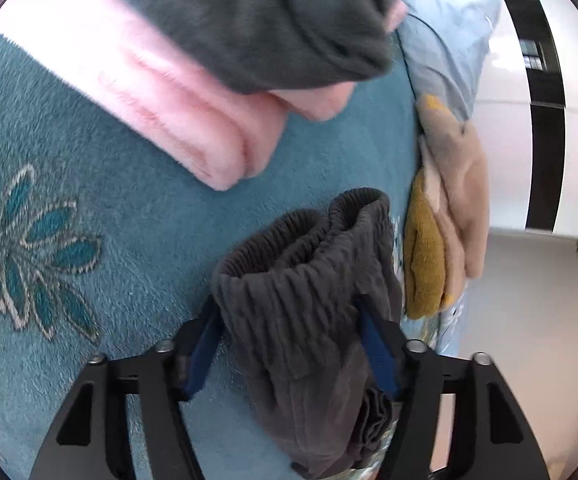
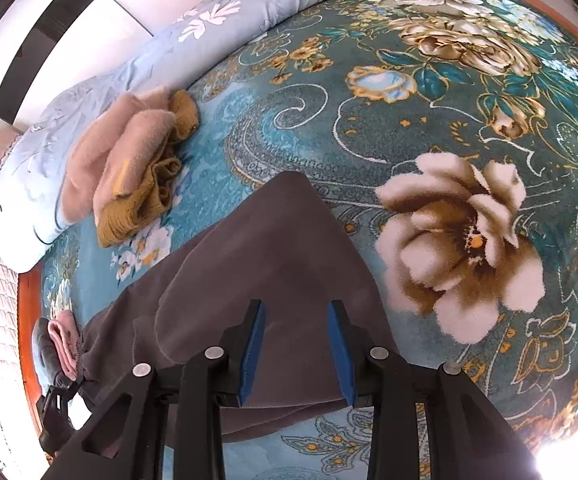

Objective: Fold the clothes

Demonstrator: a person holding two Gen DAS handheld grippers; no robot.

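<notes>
Dark grey trousers lie across a teal flowered blanket [image 2: 429,128]. My left gripper [image 1: 289,312] is shut on their ribbed elastic waistband [image 1: 309,264], which bunches up between the blue pads. My right gripper [image 2: 297,312] is over the leg end of the grey trousers [image 2: 257,248], with the cloth between its blue pads; the jaws stand fairly wide. The left gripper [image 2: 55,408] shows small at the lower left of the right wrist view, holding the waistband.
A folded pink garment [image 1: 177,112] with a folded dark grey one [image 1: 289,20] on top lies beyond the left gripper. A beige and mustard folded pile [image 2: 129,168] sits by a light blue quilt [image 2: 89,92]. The bed edge is at the left.
</notes>
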